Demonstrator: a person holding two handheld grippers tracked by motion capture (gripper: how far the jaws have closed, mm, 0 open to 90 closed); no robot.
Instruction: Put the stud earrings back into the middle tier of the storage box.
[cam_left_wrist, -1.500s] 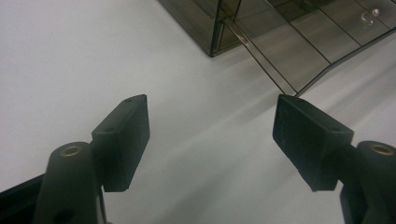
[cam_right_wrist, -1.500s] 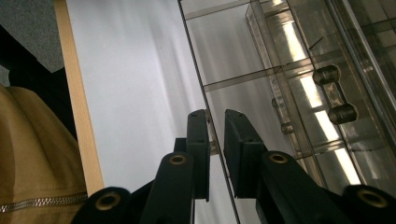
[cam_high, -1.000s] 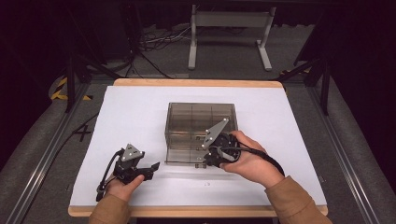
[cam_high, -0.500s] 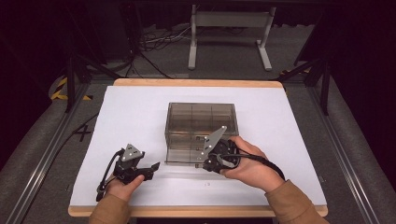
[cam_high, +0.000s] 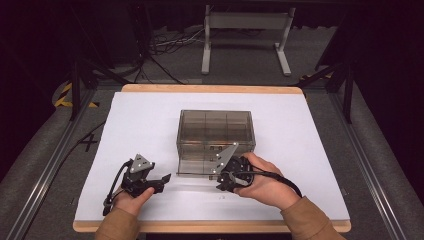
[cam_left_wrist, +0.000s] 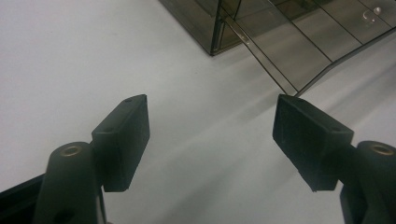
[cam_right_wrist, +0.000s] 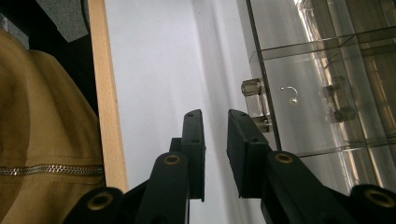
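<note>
A smoky clear drawer box (cam_high: 215, 127) stands mid-table, its bottom drawer (cam_high: 197, 169) drawn out a little toward me. In the left gripper view the drawer (cam_left_wrist: 299, 51) juts from the box corner. My right gripper (cam_high: 223, 181) sits at the drawer's front right. Its jaws (cam_right_wrist: 215, 114) stand a narrow gap apart with nothing between them. The drawer's clear knob (cam_right_wrist: 252, 88) lies just past the right jaw's tip. My left gripper (cam_high: 162, 181) rests on the white tabletop left of the drawer, wide open (cam_left_wrist: 210, 116) and holding nothing.
The white table surface (cam_high: 150, 125) has a wooden near edge (cam_right_wrist: 109, 93). A tan sleeve (cam_right_wrist: 42, 116) lies close to the right gripper. Metal rails (cam_high: 50, 165) and a stand (cam_high: 245, 30) sit beyond the table.
My right gripper has drawn back toward the near edge, and the drawer has come out with it. The left gripper has stayed put.
</note>
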